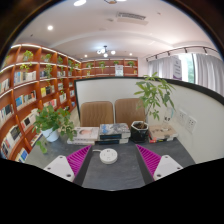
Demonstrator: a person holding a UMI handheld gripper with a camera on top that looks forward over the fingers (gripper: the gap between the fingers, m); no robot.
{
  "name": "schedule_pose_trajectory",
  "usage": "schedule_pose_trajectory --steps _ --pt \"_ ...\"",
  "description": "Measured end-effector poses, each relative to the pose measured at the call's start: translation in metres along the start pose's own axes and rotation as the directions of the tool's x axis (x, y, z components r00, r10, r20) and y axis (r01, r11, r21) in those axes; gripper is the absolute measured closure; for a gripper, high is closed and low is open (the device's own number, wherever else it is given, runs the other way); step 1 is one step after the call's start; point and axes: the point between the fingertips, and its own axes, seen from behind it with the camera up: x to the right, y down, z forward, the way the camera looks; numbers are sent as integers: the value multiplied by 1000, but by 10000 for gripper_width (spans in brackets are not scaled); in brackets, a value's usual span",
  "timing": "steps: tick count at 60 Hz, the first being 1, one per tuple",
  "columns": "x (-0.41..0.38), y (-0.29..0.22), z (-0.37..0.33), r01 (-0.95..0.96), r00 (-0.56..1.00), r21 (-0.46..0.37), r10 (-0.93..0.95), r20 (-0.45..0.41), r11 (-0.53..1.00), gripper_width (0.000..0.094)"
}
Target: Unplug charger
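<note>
Clearly the tool (109,160) hangs open above the counter (120,172), its fingers spread wide and holding nothing. A small white round thing (108,155), perhaps the charger, lies between and just ahead of them. To do this well, I judge, come down centred, close squarely on it, then pull straight out without twisting.

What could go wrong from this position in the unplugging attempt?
1. The gripper is open above the desk, and I can't make out a charger; it may close on the wrong thing.
2. A small white round object sits between the fingers and could get knocked or grabbed instead.
3. Potted plants and stacked books crowd the desk beyond the fingers; a forward reach could topple them.
</note>
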Motion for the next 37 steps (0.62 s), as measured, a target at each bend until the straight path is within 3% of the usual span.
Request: schedule_pose_trajectory --steps 16,37 --pt "-44 39 -42 47 997 -38 -44 68 998 79" --pt "-43 55 -60 35 998 -54 -32 56 998 78"
